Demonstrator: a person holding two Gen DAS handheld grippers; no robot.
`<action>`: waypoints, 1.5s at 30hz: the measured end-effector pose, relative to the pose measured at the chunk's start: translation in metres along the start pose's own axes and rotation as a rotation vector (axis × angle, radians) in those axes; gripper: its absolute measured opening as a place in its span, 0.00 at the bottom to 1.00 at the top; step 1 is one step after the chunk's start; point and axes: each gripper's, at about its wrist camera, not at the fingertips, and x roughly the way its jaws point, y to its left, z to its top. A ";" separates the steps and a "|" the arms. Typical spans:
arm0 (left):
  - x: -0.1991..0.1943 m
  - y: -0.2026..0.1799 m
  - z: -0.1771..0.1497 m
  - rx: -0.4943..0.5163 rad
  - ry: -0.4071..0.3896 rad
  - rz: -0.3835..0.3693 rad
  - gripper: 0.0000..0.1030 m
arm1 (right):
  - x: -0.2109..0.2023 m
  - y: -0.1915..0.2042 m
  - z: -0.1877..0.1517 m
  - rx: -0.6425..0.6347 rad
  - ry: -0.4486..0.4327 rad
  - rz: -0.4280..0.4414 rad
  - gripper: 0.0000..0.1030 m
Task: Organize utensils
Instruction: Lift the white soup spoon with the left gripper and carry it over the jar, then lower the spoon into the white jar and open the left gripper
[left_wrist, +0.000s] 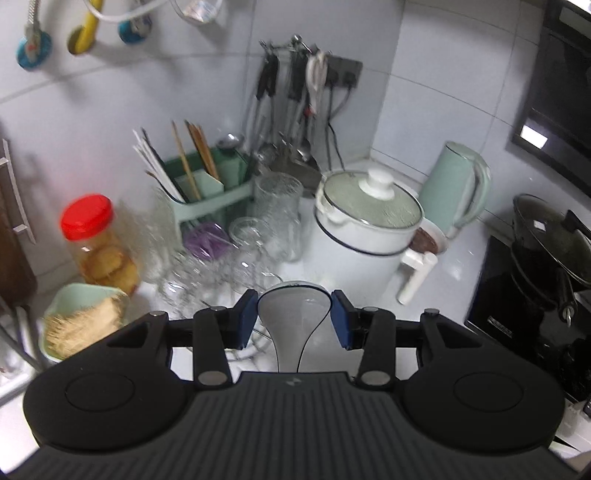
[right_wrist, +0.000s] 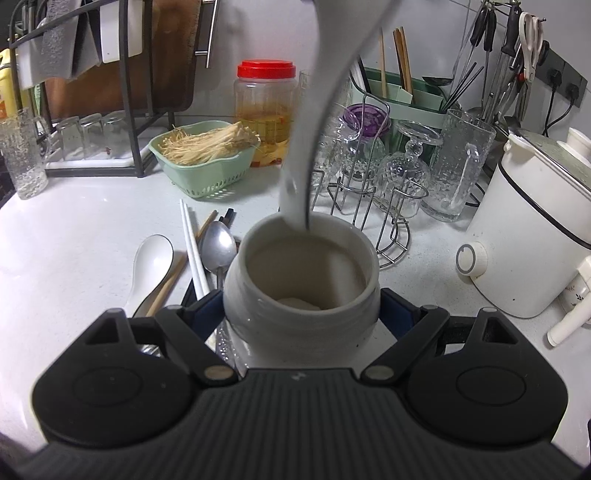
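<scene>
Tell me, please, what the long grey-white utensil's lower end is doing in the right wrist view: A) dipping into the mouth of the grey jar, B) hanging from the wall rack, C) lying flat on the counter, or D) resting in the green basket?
A: the grey-white utensil slants down from above and its lower end sits just inside the rim of the grey jar, which the right tool clamps.
</scene>
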 end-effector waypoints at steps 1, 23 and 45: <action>0.004 0.000 -0.002 0.000 0.011 -0.003 0.47 | 0.000 0.000 0.000 0.000 -0.001 0.000 0.88; 0.063 0.008 -0.041 -0.002 0.334 -0.065 0.47 | 0.000 0.002 -0.005 -0.002 -0.039 -0.008 0.89; 0.090 0.017 -0.044 -0.071 0.424 -0.095 0.48 | -0.004 -0.001 -0.012 -0.025 -0.058 0.005 0.89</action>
